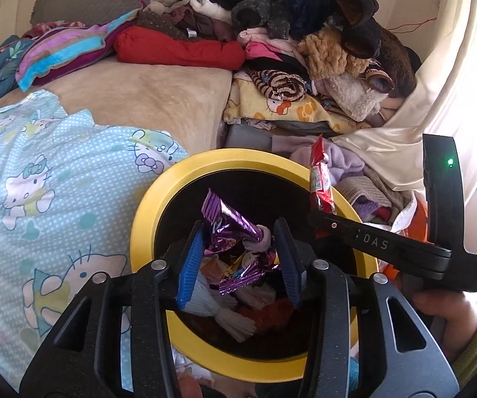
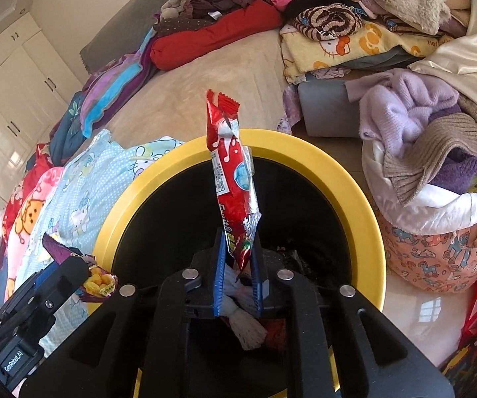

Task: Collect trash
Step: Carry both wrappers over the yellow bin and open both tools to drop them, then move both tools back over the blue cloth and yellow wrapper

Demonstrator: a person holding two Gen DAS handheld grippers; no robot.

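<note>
A bin with a yellow rim [image 1: 159,195] and a black inside stands by the bed; it also shows in the right wrist view [image 2: 331,165]. My left gripper [image 1: 238,245] is open over the bin mouth, and a crumpled purple foil wrapper [image 1: 232,222] lies loose between its blue pads. My right gripper [image 2: 237,258] is shut on a red snack wrapper [image 2: 230,165], held upright over the bin. The same red wrapper [image 1: 319,179] shows at the bin's right rim in the left wrist view. Several pieces of trash lie inside the bin [image 1: 238,318].
A bed [image 1: 145,99] with a beige cover carries a Hello Kitty blanket [image 1: 56,182] and a tall heap of clothes [image 1: 305,33]. A patterned laundry basket [image 2: 437,248] full of clothes stands to the right of the bin. White wardrobes [image 2: 6,83] stand at the left.
</note>
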